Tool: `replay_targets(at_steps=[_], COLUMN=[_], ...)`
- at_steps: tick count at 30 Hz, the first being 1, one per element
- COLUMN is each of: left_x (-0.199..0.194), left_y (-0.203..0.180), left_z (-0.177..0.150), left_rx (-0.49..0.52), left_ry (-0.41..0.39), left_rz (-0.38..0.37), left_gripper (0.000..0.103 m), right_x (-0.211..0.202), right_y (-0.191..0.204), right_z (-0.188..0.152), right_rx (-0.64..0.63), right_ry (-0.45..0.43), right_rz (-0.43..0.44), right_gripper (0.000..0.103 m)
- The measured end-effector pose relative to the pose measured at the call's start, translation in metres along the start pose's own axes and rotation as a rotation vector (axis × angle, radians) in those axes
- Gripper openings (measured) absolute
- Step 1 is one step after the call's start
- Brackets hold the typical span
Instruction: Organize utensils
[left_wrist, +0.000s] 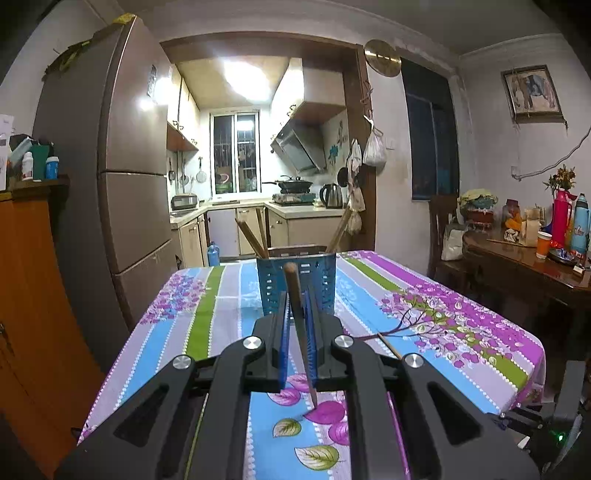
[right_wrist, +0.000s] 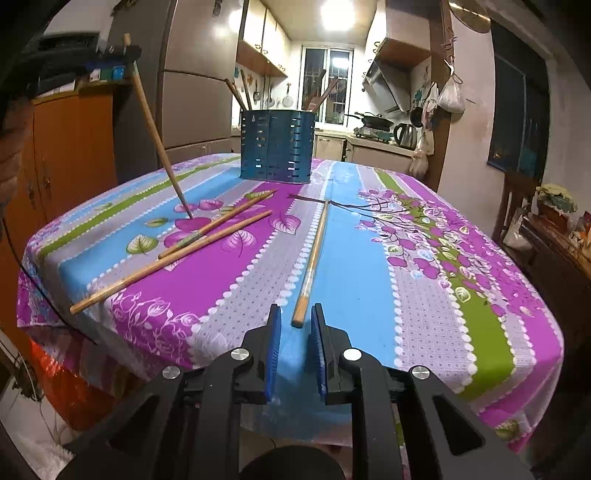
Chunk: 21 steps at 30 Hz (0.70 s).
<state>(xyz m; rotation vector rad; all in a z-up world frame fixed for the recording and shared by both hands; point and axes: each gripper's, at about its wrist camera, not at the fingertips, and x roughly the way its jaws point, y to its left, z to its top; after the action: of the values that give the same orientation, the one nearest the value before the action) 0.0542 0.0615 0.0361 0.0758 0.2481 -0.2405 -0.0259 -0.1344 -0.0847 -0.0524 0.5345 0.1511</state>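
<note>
A tall brown fridge (left_wrist: 122, 177) stands left of the kitchen doorway, a steel kettle (left_wrist: 331, 195) sits inside, and a red thermos (left_wrist: 561, 218) tops the wooden sideboard (left_wrist: 535, 266).

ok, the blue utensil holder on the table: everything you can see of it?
The blue utensil holder is a tall tub, apparently plastic, its walls pierced by rows of small slots. It stands upright on the floral tablecloth near the far edge. Several wooden chopsticks lean out of its open top. Neither gripper touches it.

Four loose chopsticks (right_wrist: 312, 258), one blue holder (right_wrist: 277, 146).
</note>
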Motion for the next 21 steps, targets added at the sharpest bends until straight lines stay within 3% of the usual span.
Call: replay_targets(at_steps=[3,5,12,21], left_x=[0.002,0.003,0.006,0.004], left_y=[0.003,0.005,0.008,0.011], left_z=[-0.004,-0.006,-0.005,-0.002], left_rx=[-0.008,-0.015,-0.019,-0.031], left_ry=[0.014,0.017,0.019,-0.009], left_rz=[0.001,0.003,-0.009,-0.051], left_gripper=[0.008,0.008,0.008,0.005], right_x=[0.001,0.0,-0.003,-0.032], right_y=[-0.004,-0.005,-0.01,-0.012], right_z=[-0.002,-0.003,0.0,0.026], right_rx=[0.042,0.066,0.126,0.072], right_ry=[-0.013,-0.017,0.006,-0.071], right_rz=[0.012,0.005,0.012,-0.002], right_gripper=[0.018,0.009,0.007,0.007])
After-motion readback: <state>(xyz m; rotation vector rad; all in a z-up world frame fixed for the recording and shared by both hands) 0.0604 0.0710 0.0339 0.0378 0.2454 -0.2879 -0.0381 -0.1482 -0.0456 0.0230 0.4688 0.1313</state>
